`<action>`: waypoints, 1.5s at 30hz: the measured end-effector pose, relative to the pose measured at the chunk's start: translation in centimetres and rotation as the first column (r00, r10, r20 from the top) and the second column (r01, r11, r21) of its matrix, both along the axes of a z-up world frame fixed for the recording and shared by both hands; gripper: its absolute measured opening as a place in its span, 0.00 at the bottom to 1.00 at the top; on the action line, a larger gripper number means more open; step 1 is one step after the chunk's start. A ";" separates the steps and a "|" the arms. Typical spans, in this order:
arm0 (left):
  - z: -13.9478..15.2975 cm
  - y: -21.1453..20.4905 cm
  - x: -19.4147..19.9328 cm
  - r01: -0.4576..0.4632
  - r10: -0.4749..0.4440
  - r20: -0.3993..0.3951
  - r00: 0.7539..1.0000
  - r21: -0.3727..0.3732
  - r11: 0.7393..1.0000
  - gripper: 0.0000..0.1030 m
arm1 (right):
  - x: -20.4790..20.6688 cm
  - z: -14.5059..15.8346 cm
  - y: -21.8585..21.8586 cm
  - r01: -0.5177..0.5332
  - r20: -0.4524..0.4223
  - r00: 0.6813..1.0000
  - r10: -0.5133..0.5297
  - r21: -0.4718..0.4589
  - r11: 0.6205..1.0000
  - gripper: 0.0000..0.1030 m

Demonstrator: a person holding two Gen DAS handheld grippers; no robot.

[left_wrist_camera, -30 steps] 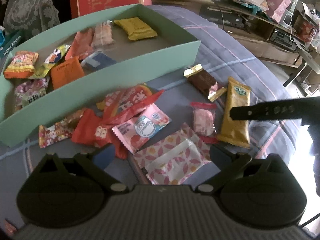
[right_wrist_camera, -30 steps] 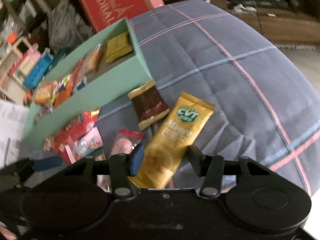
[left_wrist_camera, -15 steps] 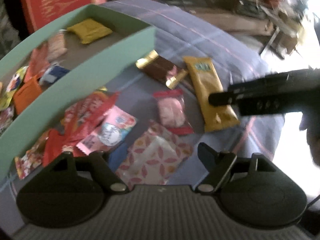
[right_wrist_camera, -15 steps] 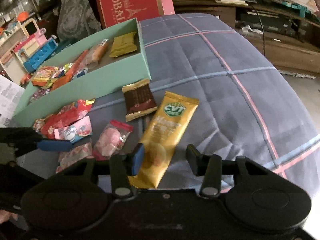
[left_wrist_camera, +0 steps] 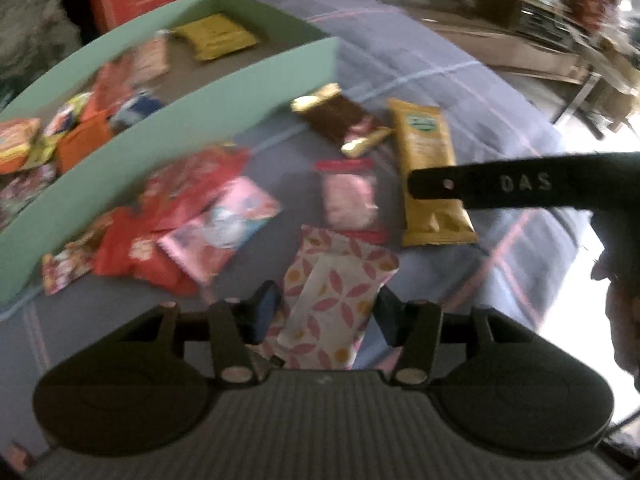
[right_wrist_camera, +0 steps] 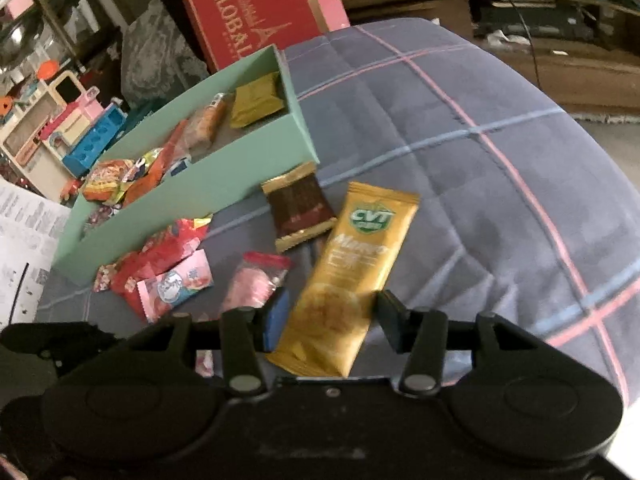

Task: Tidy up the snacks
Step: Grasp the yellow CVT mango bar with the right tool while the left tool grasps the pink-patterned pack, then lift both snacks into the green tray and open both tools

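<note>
A blue quilt (right_wrist_camera: 460,152) with pink and pale-blue stripes covered the surface, with a red box (right_wrist_camera: 256,20) and cluttered shelves behind it. A mint-green tray (right_wrist_camera: 224,184) lay on the quilt, already holding several snack packets, a mustard-yellow one (right_wrist_camera: 256,106) in its far corner.

My left gripper (left_wrist_camera: 324,312) had just been closing its jaws around the near end of a white packet with pink petals (left_wrist_camera: 336,300); the pads sat just beside its edges, and I could not tell whether they pressed yet.

My right gripper (right_wrist_camera: 330,320) straddled the lower part of the yellow mango packet (right_wrist_camera: 352,276), its pads at the wrapper's sides; whether they truly pinched it I could not tell.

Between these and the tray lay a brown gold-ended bar (right_wrist_camera: 300,210), a pink sweet in clear wrap (right_wrist_camera: 258,280) and a heap of red packets (right_wrist_camera: 160,264).
</note>
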State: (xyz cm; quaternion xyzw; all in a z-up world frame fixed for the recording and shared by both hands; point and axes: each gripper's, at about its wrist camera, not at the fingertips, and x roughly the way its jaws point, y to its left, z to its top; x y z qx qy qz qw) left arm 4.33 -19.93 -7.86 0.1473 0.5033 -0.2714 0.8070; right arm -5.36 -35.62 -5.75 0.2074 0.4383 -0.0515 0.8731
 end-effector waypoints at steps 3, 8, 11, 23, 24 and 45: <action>0.1 1.0 0.8 -0.056 0.056 -0.026 0.998 -0.007 0.998 0.50 | 0.8 -0.1 1.1 -0.011 0.000 1.000 0.011 -0.063 0.998 0.48; 0.3 1.9 1.1 -0.081 0.080 -0.024 0.997 -0.030 0.996 0.63 | 1.0 -0.1 2.7 -0.080 -0.017 0.997 0.079 -0.195 0.978 0.42; 0.4 2.2 1.2 -0.049 0.048 -0.019 0.999 -0.040 0.998 0.70 | 0.1 0.1 2.1 -0.106 -0.030 0.994 0.102 -0.200 0.974 0.39; -0.1 0.1 0.0 0.095 -0.095 0.033 0.995 -0.004 0.995 0.49 | -2.9 0.4 -1.1 -0.066 -0.023 0.998 0.064 -0.123 0.990 0.42; -0.1 0.1 0.0 0.091 -0.090 0.031 0.995 -0.007 0.996 0.49 | -2.8 0.4 -0.9 -0.070 -0.020 0.998 0.068 -0.118 0.991 0.42; 2.1 2.1 0.4 -0.036 0.034 -0.016 0.999 -0.146 0.989 0.48 | -1.2 0.6 -1.8 -0.014 -0.015 1.000 0.015 0.068 0.998 0.37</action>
